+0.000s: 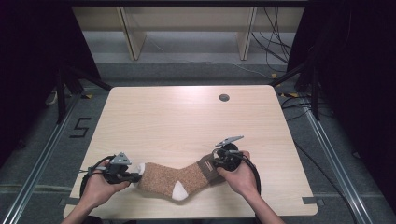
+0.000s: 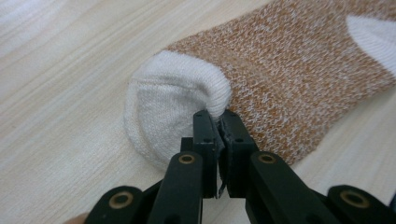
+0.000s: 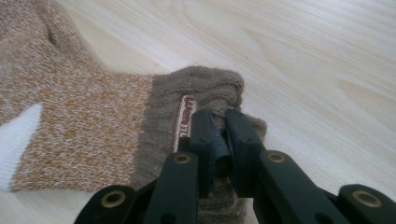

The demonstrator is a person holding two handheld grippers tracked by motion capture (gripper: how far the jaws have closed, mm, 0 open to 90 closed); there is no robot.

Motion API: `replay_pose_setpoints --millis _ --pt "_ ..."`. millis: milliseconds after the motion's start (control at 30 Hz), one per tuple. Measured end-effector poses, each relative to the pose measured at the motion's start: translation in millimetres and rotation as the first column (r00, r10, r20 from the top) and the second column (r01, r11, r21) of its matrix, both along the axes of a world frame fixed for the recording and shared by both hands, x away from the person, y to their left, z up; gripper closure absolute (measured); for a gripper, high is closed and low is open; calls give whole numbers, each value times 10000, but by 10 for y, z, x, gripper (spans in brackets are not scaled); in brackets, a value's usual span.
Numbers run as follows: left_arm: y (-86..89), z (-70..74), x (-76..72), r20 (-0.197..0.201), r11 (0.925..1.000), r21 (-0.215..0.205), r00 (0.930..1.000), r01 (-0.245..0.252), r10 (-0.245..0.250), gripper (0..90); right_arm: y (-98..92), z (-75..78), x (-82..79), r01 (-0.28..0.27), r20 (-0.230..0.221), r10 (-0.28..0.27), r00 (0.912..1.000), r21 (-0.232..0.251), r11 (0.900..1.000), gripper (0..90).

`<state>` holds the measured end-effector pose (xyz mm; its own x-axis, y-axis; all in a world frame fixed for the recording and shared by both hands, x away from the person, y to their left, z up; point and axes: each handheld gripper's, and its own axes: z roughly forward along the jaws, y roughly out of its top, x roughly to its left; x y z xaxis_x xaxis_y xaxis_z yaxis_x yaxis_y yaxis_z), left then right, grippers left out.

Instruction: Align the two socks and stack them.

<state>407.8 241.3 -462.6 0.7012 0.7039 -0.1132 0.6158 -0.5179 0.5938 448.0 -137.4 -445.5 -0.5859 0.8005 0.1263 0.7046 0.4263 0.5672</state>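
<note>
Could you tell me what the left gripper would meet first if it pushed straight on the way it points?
The sock: the left gripper is already shut on its white toe, so going on would likely bunch the brown foot beyond.

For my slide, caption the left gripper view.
Left tool shut on the white toe of a brown sock lying on the table.

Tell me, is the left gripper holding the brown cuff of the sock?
No, the left gripper pinches the sock's white toe.

rough knitted cloth sock [image 1: 175,179] on a smooth, matt wooden table [image 1: 187,116].
</note>
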Motion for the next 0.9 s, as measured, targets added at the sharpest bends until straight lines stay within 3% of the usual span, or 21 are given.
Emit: replay_pose_setpoints --millis 133,267,367,433,500,533,633,767,900 --pt "18 120 -38 96 9995 -325 9999 58 -55 864 -25 97 -46 -15 101 13 9999 224 9997 828" --pt "24 185 -43 213 9994 -325 9997 155 -148 862 -64 202 -99 78 180 -83 9998 263 9996 828" --pt "27 140 1 89 9997 -236 10000 44 -41 860 -96 203 -120 95 31 -96 9999 183 9998 827" --pt "20 92 25 -17 9999 -79 9999 115 -116 857 -127 148 -97 -20 99 20 9999 41 10000 826" --pt "-1 -3 49 -191 10000 71 9998 67 -65 849 -121 74 -97 235 -299 -235 9993 9 9997 818" --pt "3 -30 57 -265 10000 28 9996 74 -74 843 -137 17 -72 63 -240 -69 9997 -214 9998 806" --pt "23 -20 52 -75 9998 -56 9998 -200 200 761 -146 -103 -58 141 -375 -152 9992 -284 9995 755" --pt "91 93 31 434 9955 -500 9956 -804 825 475 -178 -49 -50 449 -420 -451 9981 -53 9990 609" --pt "161 138 24 690 9912 -735 9910 -1100 1151 377 -200 44 -59 845 -271 -841 9961 108 9964 521"
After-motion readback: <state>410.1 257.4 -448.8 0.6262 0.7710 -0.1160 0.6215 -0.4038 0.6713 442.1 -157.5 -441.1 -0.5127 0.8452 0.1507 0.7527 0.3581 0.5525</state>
